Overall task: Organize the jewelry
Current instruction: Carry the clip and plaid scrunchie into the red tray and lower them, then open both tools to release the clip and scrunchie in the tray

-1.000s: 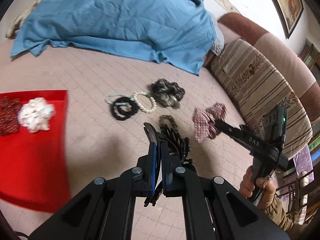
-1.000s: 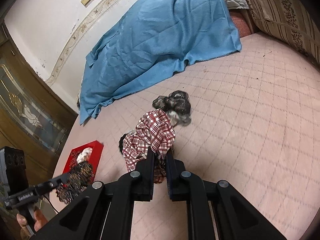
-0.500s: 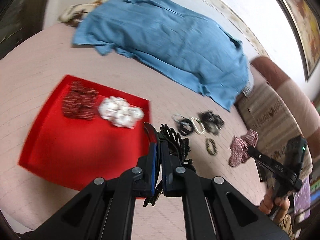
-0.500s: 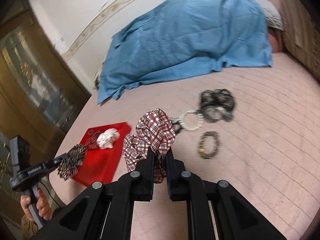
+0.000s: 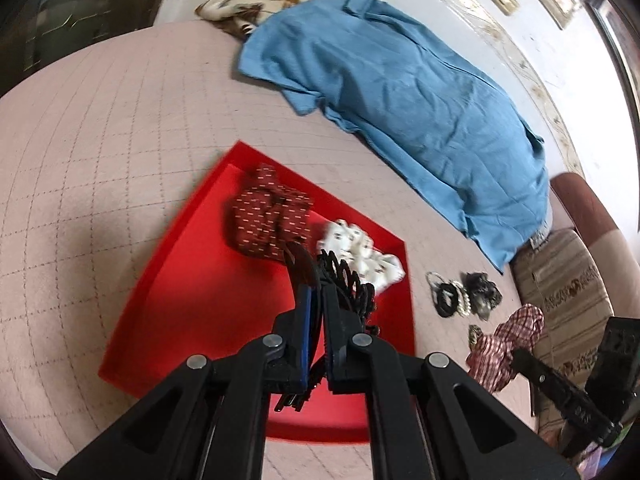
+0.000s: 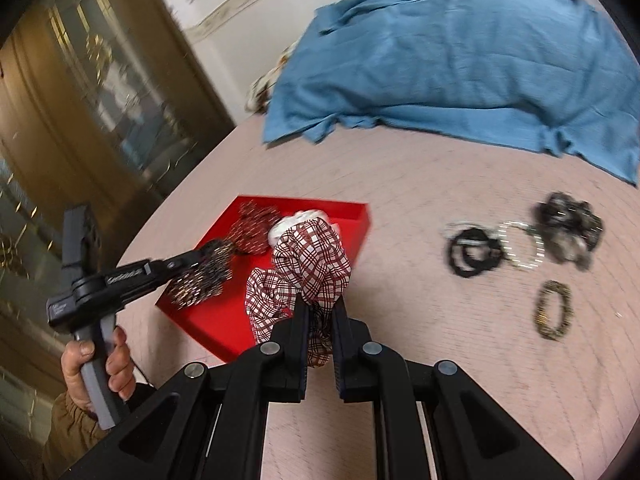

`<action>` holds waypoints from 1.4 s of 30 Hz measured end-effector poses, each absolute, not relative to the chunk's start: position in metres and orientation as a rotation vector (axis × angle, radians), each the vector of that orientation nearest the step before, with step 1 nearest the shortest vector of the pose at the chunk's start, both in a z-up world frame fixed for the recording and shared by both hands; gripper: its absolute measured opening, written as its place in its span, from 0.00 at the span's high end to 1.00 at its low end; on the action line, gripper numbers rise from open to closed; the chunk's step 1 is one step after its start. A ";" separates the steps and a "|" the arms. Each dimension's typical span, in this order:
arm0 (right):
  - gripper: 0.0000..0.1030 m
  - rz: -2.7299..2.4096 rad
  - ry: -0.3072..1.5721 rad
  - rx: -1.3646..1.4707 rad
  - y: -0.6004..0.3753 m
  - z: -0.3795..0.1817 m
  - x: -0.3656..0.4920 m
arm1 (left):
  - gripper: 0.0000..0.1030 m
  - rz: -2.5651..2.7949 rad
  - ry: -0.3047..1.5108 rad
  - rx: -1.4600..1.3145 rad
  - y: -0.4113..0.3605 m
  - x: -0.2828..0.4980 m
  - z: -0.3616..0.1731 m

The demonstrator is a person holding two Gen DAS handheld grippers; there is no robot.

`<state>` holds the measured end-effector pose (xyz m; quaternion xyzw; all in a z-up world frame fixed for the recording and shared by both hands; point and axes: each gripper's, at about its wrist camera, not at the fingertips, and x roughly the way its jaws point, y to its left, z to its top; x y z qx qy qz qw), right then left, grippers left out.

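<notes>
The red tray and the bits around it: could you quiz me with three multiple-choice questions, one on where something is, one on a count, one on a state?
1. Where is the left gripper with its dark beaded scrunchie?
A. Over the red tray
B. Over the blue cloth
C. Beside the striped cushion

2. How many fabric pieces already lie in the tray?
A. None
B. Two
C. Five

3. What state is the right gripper in?
A. Wide open, holding nothing
B. Jaws shut on the red-and-white plaid scrunchie
C. Resting flat on the bed

Answers:
1 A: the left wrist view shows tray below its jaws.
2 B: a dark red patterned scrunchie and a white scrunchie lie there.
3 B: plaid fabric bulges from between the jaws.
</notes>
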<state>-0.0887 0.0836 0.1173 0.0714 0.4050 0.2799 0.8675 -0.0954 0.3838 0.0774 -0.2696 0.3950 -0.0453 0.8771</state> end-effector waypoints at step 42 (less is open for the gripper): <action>0.58 0.695 1.006 0.008 0.223 0.058 -0.059 | 0.47 0.162 0.634 -0.357 0.402 -0.107 0.082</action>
